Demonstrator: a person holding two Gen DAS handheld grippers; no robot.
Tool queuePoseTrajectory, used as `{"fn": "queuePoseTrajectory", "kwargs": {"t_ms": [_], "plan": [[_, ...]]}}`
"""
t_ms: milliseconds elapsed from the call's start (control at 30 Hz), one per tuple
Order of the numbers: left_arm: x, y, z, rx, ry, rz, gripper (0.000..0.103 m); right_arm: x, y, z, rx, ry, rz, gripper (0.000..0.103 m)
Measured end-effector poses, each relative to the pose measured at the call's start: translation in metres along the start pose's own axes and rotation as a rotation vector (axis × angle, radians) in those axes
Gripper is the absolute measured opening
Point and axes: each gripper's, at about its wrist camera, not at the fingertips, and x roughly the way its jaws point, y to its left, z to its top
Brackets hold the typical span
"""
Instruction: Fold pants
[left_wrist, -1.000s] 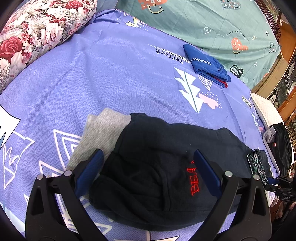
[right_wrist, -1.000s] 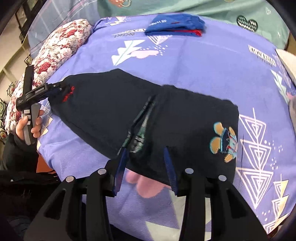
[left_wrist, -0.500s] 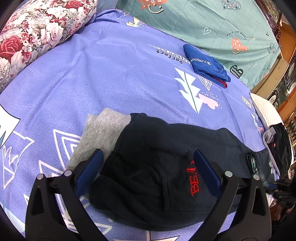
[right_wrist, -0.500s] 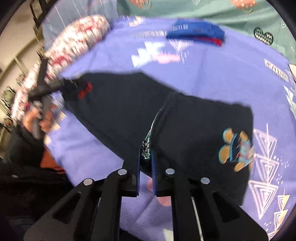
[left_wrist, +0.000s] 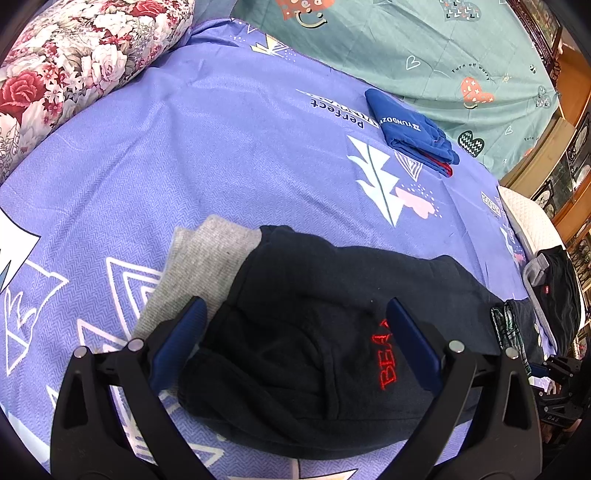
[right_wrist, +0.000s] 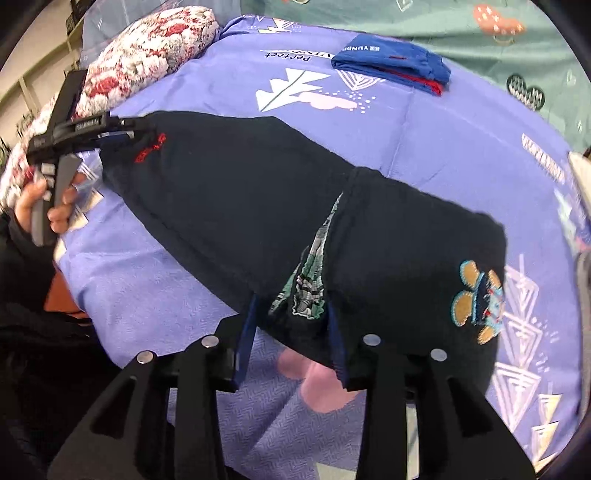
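Right gripper (right_wrist: 291, 332) sits spread around the black pants' (right_wrist: 258, 206) plaid-lined waistband, left gripper (left_wrist: 295, 343) spread over the cuff end — nothing pinched, so a lift could slip.

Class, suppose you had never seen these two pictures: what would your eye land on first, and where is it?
The black fleece pants stretched across the purple patterned bedsheet, with red embroidered lettering between the left gripper fingers. Near the right gripper, a colourful bear patch stands out. At the far edge lies a folded blue garment.
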Motion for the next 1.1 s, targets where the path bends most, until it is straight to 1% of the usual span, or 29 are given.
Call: {"fn": "queuePoseTrajectory", "kwargs": {"t_ms": [67,100,200,233,267,300,400,467,533,567,633,667,700,733,800,833,867,900,933,967,1000,1100], "plan": [[0.000,0.000,0.000,0.000,0.000,0.000,0.099,0.002,0.002,-0.002,-0.028,0.005,-0.031,0.039],[0.000,0.000,0.000,0.000,0.000,-0.001,0.099,0.004,0.002,-0.002,-0.035,0.008,-0.039,0.042],[-0.001,0.000,0.000,-0.001,-0.001,-0.002,0.099,0.007,-0.001,-0.003,-0.029,0.003,-0.038,0.042],[-0.001,0.000,0.000,-0.001,-0.001,-0.002,0.099,0.006,-0.004,-0.002,-0.013,-0.003,-0.033,0.039],[-0.001,0.001,0.000,0.000,-0.002,-0.002,0.099,0.005,-0.007,-0.001,0.001,-0.009,-0.025,0.029],[-0.001,0.001,0.000,-0.001,-0.001,-0.002,0.099,0.002,-0.014,0.000,0.037,-0.016,0.011,0.022],[-0.002,0.001,0.000,-0.003,-0.002,-0.005,0.099,-0.007,-0.034,0.003,0.135,-0.033,0.093,0.018],[-0.002,0.001,0.000,-0.005,-0.004,-0.009,0.099,-0.020,-0.044,0.012,0.181,-0.070,0.149,0.017],[-0.003,0.002,0.000,-0.008,-0.005,-0.014,0.099,-0.034,-0.047,0.024,0.192,-0.108,0.170,0.017],[-0.003,0.002,0.000,-0.009,-0.005,-0.015,0.099,-0.044,-0.047,0.037,0.190,-0.146,0.182,0.017],[-0.004,0.003,0.000,-0.011,-0.006,-0.019,0.099,-0.052,-0.037,0.056,0.172,-0.184,0.213,0.017],[-0.004,0.003,-0.001,-0.012,-0.007,-0.020,0.099,-0.051,-0.030,0.062,0.156,-0.190,0.225,0.017],[-0.004,0.003,-0.001,-0.014,-0.009,-0.022,0.099,-0.046,-0.021,0.069,0.137,-0.187,0.240,0.017],[-0.004,0.004,-0.001,-0.015,-0.009,-0.024,0.099,-0.032,-0.005,0.075,0.114,-0.163,0.258,0.017],[-0.004,0.004,-0.001,-0.017,-0.009,-0.027,0.099,0.003,0.019,0.077,0.085,-0.094,0.260,0.017],[-0.004,0.004,-0.001,-0.017,-0.009,-0.027,0.099,0.024,0.029,0.075,0.067,-0.041,0.251,0.017],[-0.004,0.004,-0.001,-0.018,-0.009,-0.029,0.099,0.043,0.038,0.071,0.049,0.009,0.242,0.019],[-0.004,0.004,-0.001,-0.018,-0.009,-0.030,0.099,0.053,0.041,0.068,0.041,0.036,0.241,0.027],[-0.003,0.005,-0.001,-0.020,-0.006,-0.032,0.099,0.053,0.044,0.066,0.031,0.014,0.240,0.030],[-0.004,0.005,-0.001,-0.021,-0.008,-0.037,0.099,0.047,0.047,0.066,0.020,0.005,0.261,0.043],[-0.004,0.006,-0.001,-0.023,-0.009,-0.041,0.099,0.040,0.048,0.067,0.018,-0.003,0.286,0.049],[-0.004,0.007,-0.001,-0.029,-0.007,-0.047,0.099,0.011,0.039,0.069,0.034,-0.060,0.367,0.049]]}}
